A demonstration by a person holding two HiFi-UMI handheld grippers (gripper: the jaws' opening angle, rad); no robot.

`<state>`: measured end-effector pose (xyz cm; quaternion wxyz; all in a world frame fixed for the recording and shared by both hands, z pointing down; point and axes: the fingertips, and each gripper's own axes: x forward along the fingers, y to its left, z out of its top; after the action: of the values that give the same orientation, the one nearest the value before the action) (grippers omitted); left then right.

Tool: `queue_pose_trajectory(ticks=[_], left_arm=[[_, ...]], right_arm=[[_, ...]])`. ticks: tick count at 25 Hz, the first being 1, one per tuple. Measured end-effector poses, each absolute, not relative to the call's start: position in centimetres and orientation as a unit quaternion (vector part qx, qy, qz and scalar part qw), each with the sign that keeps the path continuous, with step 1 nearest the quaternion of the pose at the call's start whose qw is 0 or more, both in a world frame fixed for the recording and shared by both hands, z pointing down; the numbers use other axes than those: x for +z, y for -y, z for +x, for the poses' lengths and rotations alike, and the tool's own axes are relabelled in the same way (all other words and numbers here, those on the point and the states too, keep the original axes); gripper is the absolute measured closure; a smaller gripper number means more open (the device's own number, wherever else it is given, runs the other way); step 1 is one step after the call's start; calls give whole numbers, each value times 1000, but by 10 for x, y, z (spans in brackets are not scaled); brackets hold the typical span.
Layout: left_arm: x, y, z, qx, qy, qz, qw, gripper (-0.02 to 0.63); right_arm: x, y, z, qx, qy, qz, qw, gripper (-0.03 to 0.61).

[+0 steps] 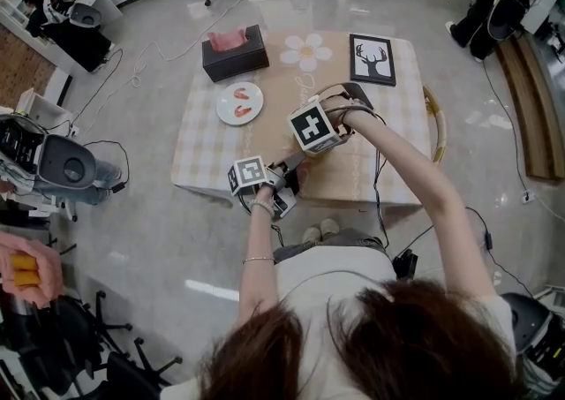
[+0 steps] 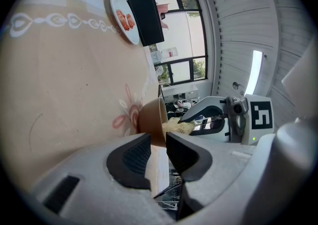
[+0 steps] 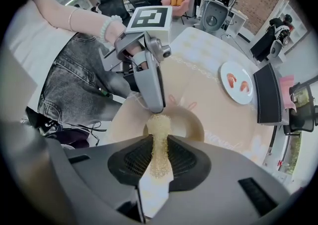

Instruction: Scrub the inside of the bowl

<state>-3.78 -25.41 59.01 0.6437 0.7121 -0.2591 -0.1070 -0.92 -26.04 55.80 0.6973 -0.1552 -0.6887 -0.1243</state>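
Left tool [image 1: 281, 184] and right tool [image 1: 298, 160] meet at desk [image 1: 397, 142] near edge, head view. Left gripper view: jaws clamp thin rim of brown bowl [image 2: 151, 119]. Right gripper view: jaws pinch pale fibrous scrubber [image 3: 159, 129], tip inside the smooth round bowl just ahead. Risk: hard strokes could lever rim out of the clamp.

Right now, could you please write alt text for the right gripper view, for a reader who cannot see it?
The right gripper has its jaws shut on a pale yellow scrubber whose tip reaches into a tan bowl on the table. Opposite, the left gripper clamps the bowl's far rim, with a white plate and a black box beyond.
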Motion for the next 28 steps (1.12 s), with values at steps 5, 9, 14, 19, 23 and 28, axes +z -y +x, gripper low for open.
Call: queue_pose_trajectory(ticks=[5, 9, 14, 19, 23, 28], left_arm=[[591, 252, -37, -107, 259, 712, 643, 517], [590, 252, -37, -107, 259, 711, 645, 517], [590, 251, -37, -109, 261, 711, 644, 517], [589, 247, -37, -111, 260, 711, 644, 518], [586, 246, -40, -116, 265, 710, 642, 517], [583, 246, -44, -112, 278, 719, 627, 518]], right_arm=[[560, 261, -14, -124, 695, -152, 692, 495], [559, 264, -18, -129, 698, -149, 689, 495], [561, 266, -19, -131, 702, -143, 685, 495], [560, 266, -21, -131, 710, -135, 678, 495], [557, 269, -13, -113, 730, -113, 665, 495], [550, 276, -6, -62, 792, -56, 605, 495]])
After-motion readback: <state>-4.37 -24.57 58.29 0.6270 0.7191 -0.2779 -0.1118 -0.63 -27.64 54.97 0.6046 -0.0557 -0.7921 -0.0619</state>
